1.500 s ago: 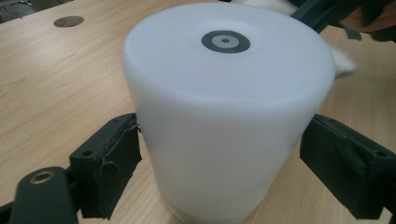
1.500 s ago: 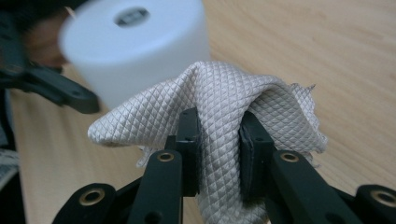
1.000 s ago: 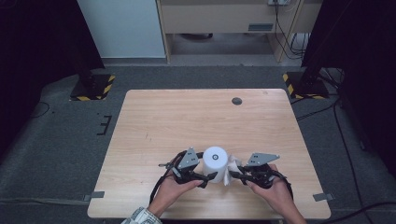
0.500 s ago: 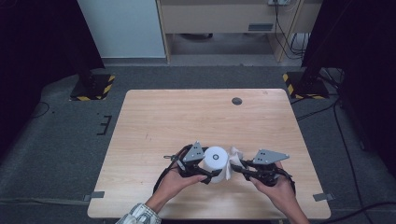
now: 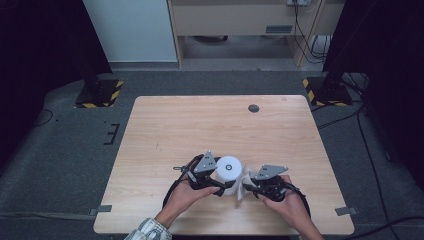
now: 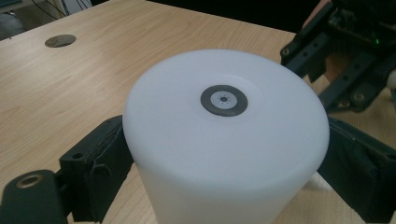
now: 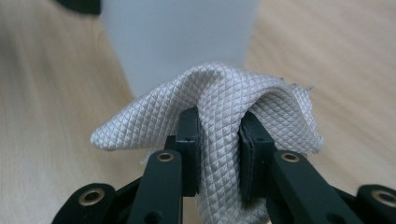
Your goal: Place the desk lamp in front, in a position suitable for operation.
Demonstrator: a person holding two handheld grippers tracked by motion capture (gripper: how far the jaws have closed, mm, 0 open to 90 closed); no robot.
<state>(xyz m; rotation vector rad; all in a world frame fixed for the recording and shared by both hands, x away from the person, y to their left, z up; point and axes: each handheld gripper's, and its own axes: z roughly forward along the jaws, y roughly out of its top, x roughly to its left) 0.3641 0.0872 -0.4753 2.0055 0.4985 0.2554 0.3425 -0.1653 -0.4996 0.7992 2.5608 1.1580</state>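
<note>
With our left fingers (image 6: pixel 100 158) clasping the white cylinder (image 6: pixel 224 135) and our right gripper (image 7: pixel 219 140) clenched on the cloth (image 7: pixel 219 98), a hard wipe could tip the cylinder on the worktop (image 5: pixel 200 125).

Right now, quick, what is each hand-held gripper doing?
Left hand-held gripper: spread wide around the white canister, holding its sides.
Right hand-held gripper: closed on the grey cloth.

- One white cylinder (image 5: pixel 229 170)
- One grey quilted cloth (image 7: pixel 219 116)
- Two grippers: left (image 5: pixel 216 187), right (image 5: pixel 248 187)
- One wooden table (image 5: pixel 200 125)
- One round dark disc (image 5: pixel 253 108) in the tabletop
</note>
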